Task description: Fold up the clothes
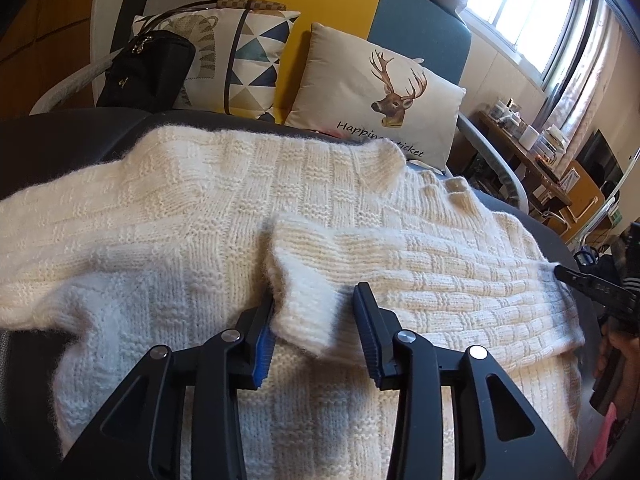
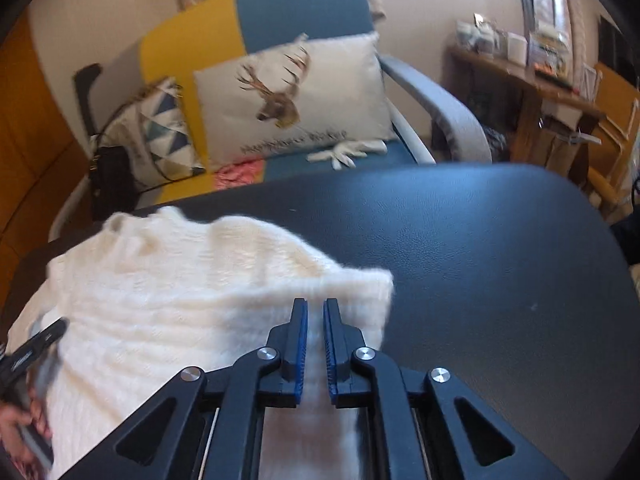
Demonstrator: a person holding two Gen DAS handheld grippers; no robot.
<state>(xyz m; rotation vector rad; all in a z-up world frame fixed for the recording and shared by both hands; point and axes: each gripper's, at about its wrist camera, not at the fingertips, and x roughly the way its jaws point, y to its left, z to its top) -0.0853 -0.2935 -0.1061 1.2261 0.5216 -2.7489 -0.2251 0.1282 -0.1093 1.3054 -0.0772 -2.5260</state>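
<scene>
A cream knit sweater (image 1: 200, 240) lies spread on a dark table (image 1: 60, 140). One sleeve is folded across its body, with the cuff (image 1: 304, 300) lying between the fingers of my left gripper (image 1: 316, 298). That gripper is open: the cuff's edge touches the left pad and the right pad stands clear. My right gripper (image 2: 315, 305) is shut, hovering over the sweater's (image 2: 180, 300) right edge, and white knit shows through the slit between its pads. Its tip (image 1: 560, 270) reaches the sweater's right side in the left wrist view.
Bare table top (image 2: 480, 260) stretches to the right of the sweater. Behind the table is a yellow and blue sofa with a deer cushion (image 1: 380, 92), a triangle-pattern cushion (image 1: 240, 60) and a black bag (image 1: 148, 72). A cluttered wooden desk (image 1: 532, 148) stands far right.
</scene>
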